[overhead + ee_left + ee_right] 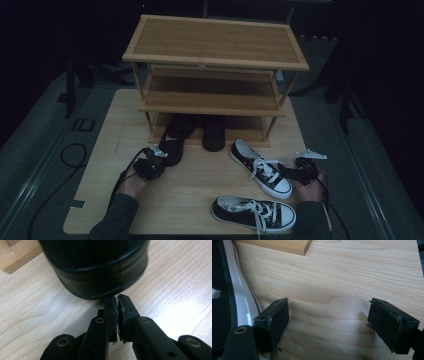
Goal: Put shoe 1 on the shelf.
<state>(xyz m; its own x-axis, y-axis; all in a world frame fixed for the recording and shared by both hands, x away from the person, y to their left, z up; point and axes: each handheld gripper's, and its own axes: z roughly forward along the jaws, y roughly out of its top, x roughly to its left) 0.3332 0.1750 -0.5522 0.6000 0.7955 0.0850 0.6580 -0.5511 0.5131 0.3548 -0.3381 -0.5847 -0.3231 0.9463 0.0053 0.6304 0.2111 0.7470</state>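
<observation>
lighting: dim room, high view is dark, fine detail is lost.
black shoe [173, 139]: on the table [200, 180], toe under the rack's [215, 45] bottom shelf, heel sticking out toward the person. Toe end is hard to make out in shadow.
left gripper [150, 167]: jaws together, nothing between them; in the left gripper view the tips [117, 302] sit right at the shoe's heel [100, 272], touching or a hair off, can't tell which.
shoe in that view: cut off by the top edge, only the heel and sole rim are in frame.
second black shoe [214, 132]: just beside the first, further in under the shelf, mostly shadow.
right gripper [300, 172]: jaws wide apart, bare table between them [328, 322], holding nothing.
sneaker A [260, 167]: black and white, angled, just left of the right gripper; its white sole edge [242, 300] is cut off at the frame side.
sneaker B [252, 214]: lies across the near table edge, laces partly cut off by the frame bottom.
in the way: rack leg near the shoe's toe.
</observation>
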